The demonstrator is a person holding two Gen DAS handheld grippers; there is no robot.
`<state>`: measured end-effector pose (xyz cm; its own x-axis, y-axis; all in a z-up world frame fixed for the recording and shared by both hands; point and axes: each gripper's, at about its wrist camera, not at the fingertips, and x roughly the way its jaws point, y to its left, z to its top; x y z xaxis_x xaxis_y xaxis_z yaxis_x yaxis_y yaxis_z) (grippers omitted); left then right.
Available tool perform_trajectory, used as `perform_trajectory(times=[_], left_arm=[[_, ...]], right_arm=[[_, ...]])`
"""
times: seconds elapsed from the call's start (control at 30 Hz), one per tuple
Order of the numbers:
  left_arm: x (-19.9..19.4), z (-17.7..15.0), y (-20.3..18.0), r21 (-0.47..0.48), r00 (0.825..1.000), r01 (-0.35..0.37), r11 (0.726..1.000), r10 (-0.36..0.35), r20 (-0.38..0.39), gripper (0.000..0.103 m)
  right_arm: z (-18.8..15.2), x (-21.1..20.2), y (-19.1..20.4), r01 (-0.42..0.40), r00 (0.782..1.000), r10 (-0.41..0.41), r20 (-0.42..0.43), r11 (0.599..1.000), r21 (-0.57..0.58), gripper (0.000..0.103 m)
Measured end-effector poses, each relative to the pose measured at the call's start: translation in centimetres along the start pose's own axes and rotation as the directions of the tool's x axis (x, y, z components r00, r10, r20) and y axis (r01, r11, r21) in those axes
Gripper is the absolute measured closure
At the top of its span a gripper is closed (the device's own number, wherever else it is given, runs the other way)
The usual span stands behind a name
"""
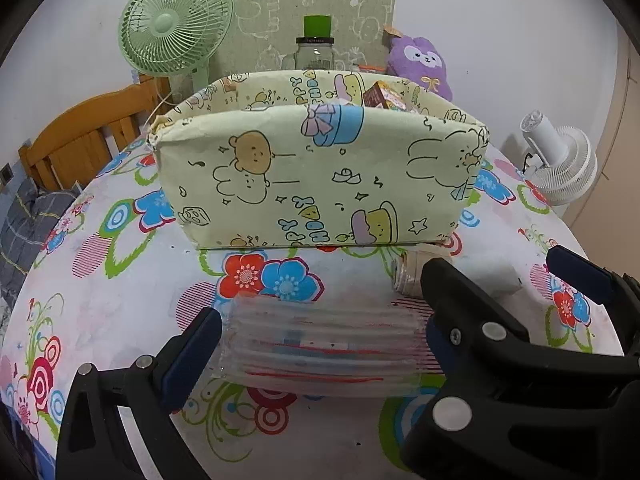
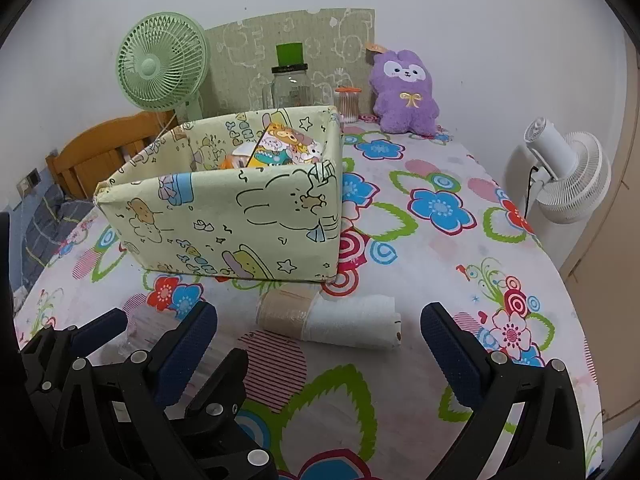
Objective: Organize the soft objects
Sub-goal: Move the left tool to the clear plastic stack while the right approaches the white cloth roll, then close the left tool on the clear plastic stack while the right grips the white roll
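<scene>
From the left wrist, the left gripper [image 1: 324, 344] clamps a clear ribbed plastic packet [image 1: 320, 350] between its fingers, just above the flowered tablecloth [image 1: 120, 300], near the paper-covered box [image 1: 320, 168]. From the right wrist, the right gripper [image 2: 318, 344] stands spread wide and empty, a taped rolled towel [image 2: 332, 318] lying between gripper and box.

A cartoon-print box [image 2: 240, 208] stands mid-table [image 2: 460, 280], walling off the far edge, where a green fan [image 2: 162, 70], jar [image 2: 290, 84] and purple plush [image 2: 404, 92] crowd together. A taped towel roll [image 2: 332, 320] lies just before the box; bare cloth runs along the right edge.
</scene>
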<state>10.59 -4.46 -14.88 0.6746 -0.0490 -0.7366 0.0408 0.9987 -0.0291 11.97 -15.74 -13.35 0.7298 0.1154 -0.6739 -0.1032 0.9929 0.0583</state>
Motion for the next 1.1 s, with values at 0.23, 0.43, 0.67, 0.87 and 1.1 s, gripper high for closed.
perform_trajectory(times=[0.23,0.43,0.67,0.87,1.1], left_arm=[[0.9,0.0,0.4,-0.011,1.000,0.012,1.000,-0.012,-0.021,0.000],[2.0,0.0,0.3,0.001,0.996,0.013,1.000,-0.013,-0.093,0.000],[1.7,-0.1,0.1,0.013,0.997,0.011,1.000,-0.010,-0.079,0.006],[1.8,0.6,0.1,0.031,0.997,-0.004,1.000,0.006,-0.071,0.009],[2.5,1.3,0.3,0.046,0.997,-0.014,0.999,0.017,-0.072,0.009]], right_arm=[[0.0,0.9,0.2,0.000,1.000,0.000,-0.018,1.000,-0.001,0.000],[0.0,1.9,0.1,0.017,0.999,-0.017,-0.042,1.000,0.004,0.000],[0.0,2.5,0.2,0.002,0.999,-0.002,-0.054,1.000,0.005,0.000],[0.3,2.8,0.3,-0.009,0.999,0.009,-0.052,1.000,0.004,0.000],[0.8,3.7,0.2,0.002,0.998,0.000,-0.062,1.000,0.024,0.000]])
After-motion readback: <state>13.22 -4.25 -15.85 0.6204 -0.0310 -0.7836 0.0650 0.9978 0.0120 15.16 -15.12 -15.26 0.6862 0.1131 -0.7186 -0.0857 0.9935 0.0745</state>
